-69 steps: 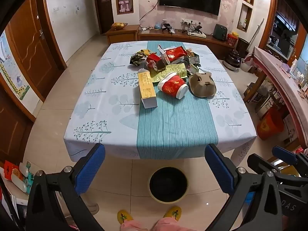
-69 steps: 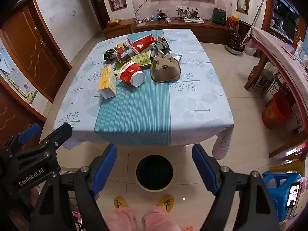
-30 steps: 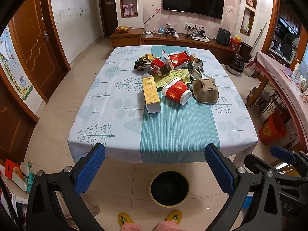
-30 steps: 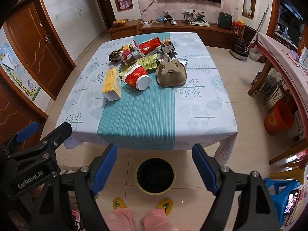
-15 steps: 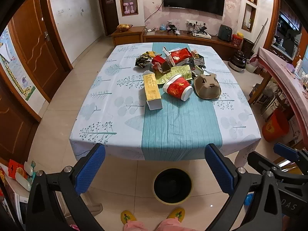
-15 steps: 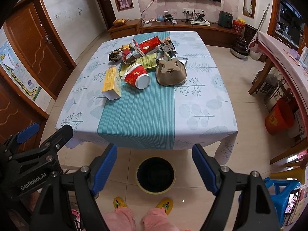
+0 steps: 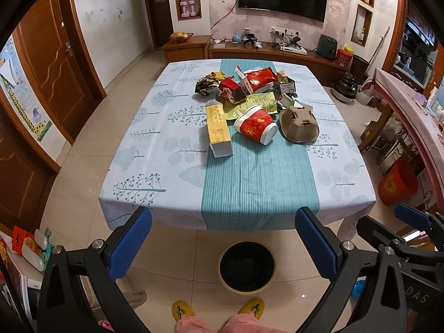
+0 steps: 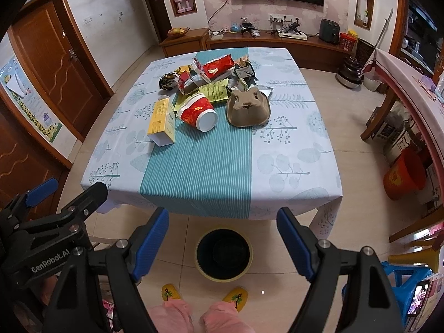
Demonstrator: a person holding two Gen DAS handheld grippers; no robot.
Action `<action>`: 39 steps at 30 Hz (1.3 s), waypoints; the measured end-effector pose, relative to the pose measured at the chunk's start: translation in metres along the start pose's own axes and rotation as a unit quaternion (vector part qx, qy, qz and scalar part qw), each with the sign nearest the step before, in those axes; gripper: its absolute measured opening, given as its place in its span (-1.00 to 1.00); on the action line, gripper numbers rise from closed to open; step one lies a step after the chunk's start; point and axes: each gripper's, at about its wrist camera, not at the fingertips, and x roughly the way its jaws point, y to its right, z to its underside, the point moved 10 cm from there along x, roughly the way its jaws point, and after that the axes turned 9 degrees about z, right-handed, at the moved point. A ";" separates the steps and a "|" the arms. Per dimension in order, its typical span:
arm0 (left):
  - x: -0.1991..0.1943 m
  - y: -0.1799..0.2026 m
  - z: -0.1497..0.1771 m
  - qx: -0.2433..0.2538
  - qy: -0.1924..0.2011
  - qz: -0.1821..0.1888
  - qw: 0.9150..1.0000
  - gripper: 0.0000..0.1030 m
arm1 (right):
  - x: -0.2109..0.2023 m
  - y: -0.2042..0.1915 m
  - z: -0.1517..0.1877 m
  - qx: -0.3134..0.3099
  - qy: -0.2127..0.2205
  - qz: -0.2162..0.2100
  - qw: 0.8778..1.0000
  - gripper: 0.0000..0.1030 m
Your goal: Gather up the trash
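— Drifted closer to surface [image 7: 172, 149] since before; left gripper [image 7: 222, 238] and right gripper [image 8: 222, 236] both spread wide, empty.
— Trash pile [image 7: 249, 102] mid-surface, bin [image 8: 223, 254] on floor. Could knock red cup [image 8: 197, 113] rolling off.

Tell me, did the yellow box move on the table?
No. The yellow box lies in the same spot beside the red cup; only the cameras shifted.

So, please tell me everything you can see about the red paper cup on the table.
The red paper cup looks like coated paper, red with a gold print and white bands at both ends. It lies on its side on the teal stripe of the tablecloth, one white end facing the camera. Behind, it rests against the yellow-green wrapper. Neither gripper touches it.
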 end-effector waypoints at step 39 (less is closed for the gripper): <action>0.156 -0.080 -0.123 -0.017 -0.136 0.066 0.988 0.97 | 0.109 -0.063 -0.133 0.062 -0.039 -0.028 0.997 0.51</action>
